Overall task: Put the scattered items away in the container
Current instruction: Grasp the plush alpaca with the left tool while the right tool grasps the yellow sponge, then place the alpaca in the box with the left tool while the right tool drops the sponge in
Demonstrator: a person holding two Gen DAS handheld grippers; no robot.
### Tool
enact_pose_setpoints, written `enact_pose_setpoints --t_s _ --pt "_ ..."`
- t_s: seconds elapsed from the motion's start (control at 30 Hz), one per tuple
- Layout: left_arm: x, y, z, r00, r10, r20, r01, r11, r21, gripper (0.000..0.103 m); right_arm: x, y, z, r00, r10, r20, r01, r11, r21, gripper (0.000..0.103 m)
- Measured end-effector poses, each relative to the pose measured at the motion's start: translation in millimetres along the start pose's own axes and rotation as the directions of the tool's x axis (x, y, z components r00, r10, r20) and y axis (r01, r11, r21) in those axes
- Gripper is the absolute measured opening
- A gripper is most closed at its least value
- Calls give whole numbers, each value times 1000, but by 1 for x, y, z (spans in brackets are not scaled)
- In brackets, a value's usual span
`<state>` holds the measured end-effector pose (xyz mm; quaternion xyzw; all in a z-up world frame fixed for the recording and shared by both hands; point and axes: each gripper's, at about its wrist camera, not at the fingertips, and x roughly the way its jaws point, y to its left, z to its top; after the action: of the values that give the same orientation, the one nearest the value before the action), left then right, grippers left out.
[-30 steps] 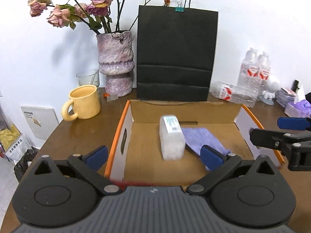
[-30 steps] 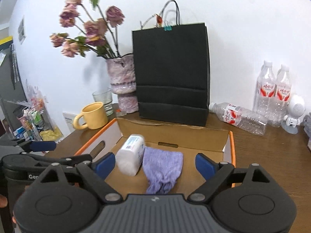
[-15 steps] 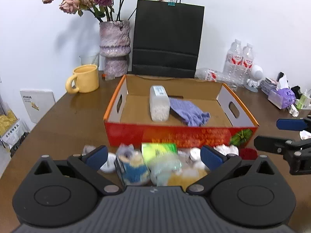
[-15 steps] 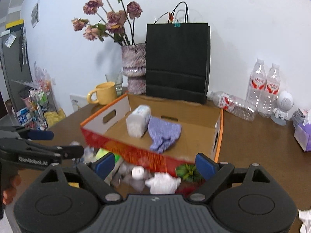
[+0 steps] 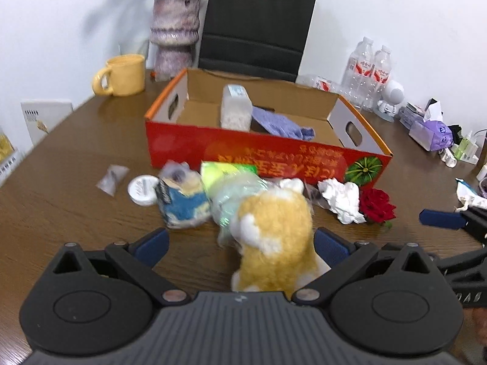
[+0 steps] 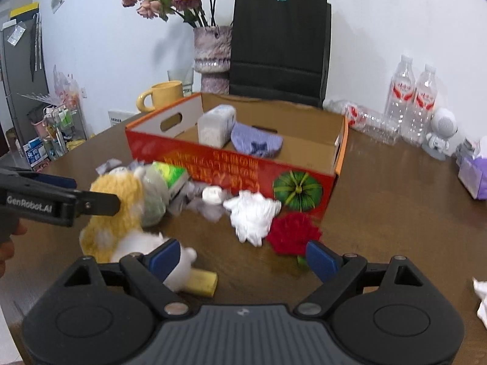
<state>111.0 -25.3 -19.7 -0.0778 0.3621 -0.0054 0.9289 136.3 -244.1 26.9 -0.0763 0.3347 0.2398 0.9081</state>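
Several loose things lie on the desk (image 5: 61,158) in front of the red cardboard box (image 5: 274,155), and I read them left to right. A small clear packet (image 5: 112,175) and a round white tin (image 5: 143,189) look light and rigid; the tin's smooth lid may slip, so I would take it across its edge. Next comes a blue-and-cream soft toy in a bag (image 5: 182,200), then a green packet (image 5: 226,172) under crinkly film, both blurred, so I cannot read what they are.

My left gripper (image 5: 240,243) has its fingers (image 5: 150,241) spread wide, with the yellow plush dog (image 5: 274,237) sitting between them, not yet pinched. It should be light and squashy; I would close across its body, since fur alone could pull free. Its lower half is hidden behind my own housing.

Further right sit a crumpled white tissue (image 6: 252,216) and a red fabric rose (image 6: 292,232), both feather-light and easily crushed. My right gripper (image 6: 240,258) hovers near the rose, fingers (image 6: 319,258) also spread and empty. A yellow block (image 6: 202,283) peeks from under the dog; what it is I cannot tell.

Inside the box already lie a white tissue pack (image 6: 216,124) and a purple cloth (image 6: 257,143).
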Motion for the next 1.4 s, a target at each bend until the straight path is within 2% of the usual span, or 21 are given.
enact_pose_setpoints --t_s 0.23,0.27,0.3,0.33,0.37,0.4,0.7,0.77,0.87,0.9,1.0,1.03,1.17,1.33,1.4 --pt "14 -8 -2 1000 -5 -1 5 1000 -30 101 4 0 -13 1000 -10 -8 9 999 -36 87" --pt "16 -8 -3 1000 -13 -4 12 999 -38 95 4 0 -15 1000 -10 -9 10 999 -46 87" --pt "17 -7 -4 1000 -20 -8 20 999 -46 82 4 1 -16 1000 -9 -10 8 998 -55 87" --pt "19 -6 -5 1000 -25 -15 24 998 -54 75 5 1 -18 1000 -6 -14 5 998 -62 87" --pt "20 -4 -6 999 -43 -21 42 997 -61 60 6 2 -20 1000 0 -19 -1 998 -67 86" --pt "21 -2 -7 998 -59 -25 57 996 -70 57 7 2 -21 1000 7 -24 -9 997 -71 85" --pt "-1 19 -19 997 -77 13 78 990 -116 52 20 26 -23 997 68 -34 -72 986 -150 73" --pt "-6 24 -21 997 -73 19 75 989 -124 52 27 33 -23 997 59 -46 -66 984 -165 66" --pt "-11 30 -23 997 -79 25 82 987 -140 52 35 37 -24 997 50 -63 -59 986 -154 43" --pt "-12 32 -23 996 -83 27 86 986 -145 51 35 37 -23 996 54 -66 -63 988 -142 32" --pt "-16 36 -22 994 -106 40 110 982 -155 49 32 33 -22 996 62 -64 -68 993 -99 32" --pt "-17 37 -21 992 -118 46 124 979 -160 45 31 31 -22 996 65 -60 -70 994 -85 32" --pt "-25 39 -9 985 -146 90 159 975 -158 44 18 22 -11 997 73 -7 -73 996 -43 32" --pt "-37 40 23 969 -182 170 207 968 -142 44 3 11 21 994 66 92 -64 998 -20 32" --pt "-38 41 44 961 -175 213 205 970 -130 44 1 4 39 990 54 130 -54 999 -7 32"
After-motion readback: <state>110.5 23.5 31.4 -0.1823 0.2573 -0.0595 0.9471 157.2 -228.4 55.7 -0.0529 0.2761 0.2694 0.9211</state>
